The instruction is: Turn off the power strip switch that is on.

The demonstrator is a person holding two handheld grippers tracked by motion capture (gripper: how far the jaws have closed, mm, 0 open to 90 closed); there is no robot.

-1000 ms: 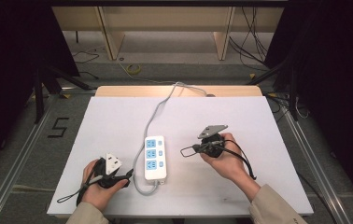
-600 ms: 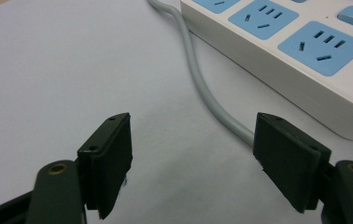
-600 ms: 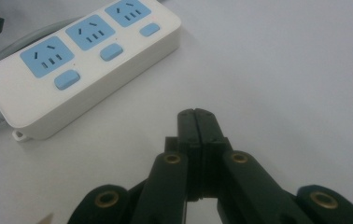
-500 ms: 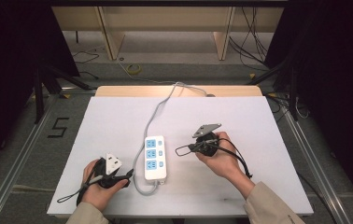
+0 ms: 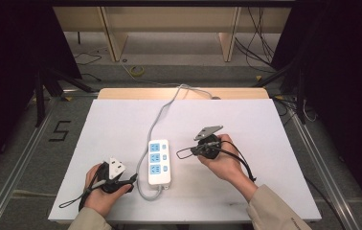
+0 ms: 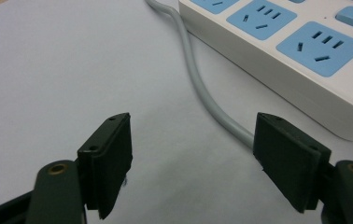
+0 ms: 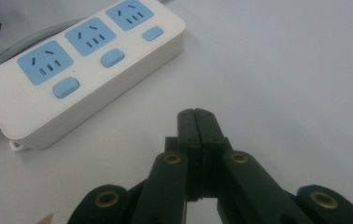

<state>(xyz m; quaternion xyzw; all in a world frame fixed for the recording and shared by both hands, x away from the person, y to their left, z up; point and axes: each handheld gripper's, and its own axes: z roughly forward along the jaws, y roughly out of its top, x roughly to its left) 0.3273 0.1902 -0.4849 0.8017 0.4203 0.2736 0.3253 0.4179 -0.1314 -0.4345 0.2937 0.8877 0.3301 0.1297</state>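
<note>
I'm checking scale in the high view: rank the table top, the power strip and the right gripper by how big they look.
1. table top
2. power strip
3. right gripper, looking close to the power strip in size, and it sits nearer the camera, so that order is unsure.

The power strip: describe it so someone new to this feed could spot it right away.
Start at the white table in the high view and look near its middle, between the person's two hands. There lies the power strip, a white oblong block set lengthwise. Its three blue sockets, each with a blue switch, and the grey cord running off the far edge mark it out.
</note>
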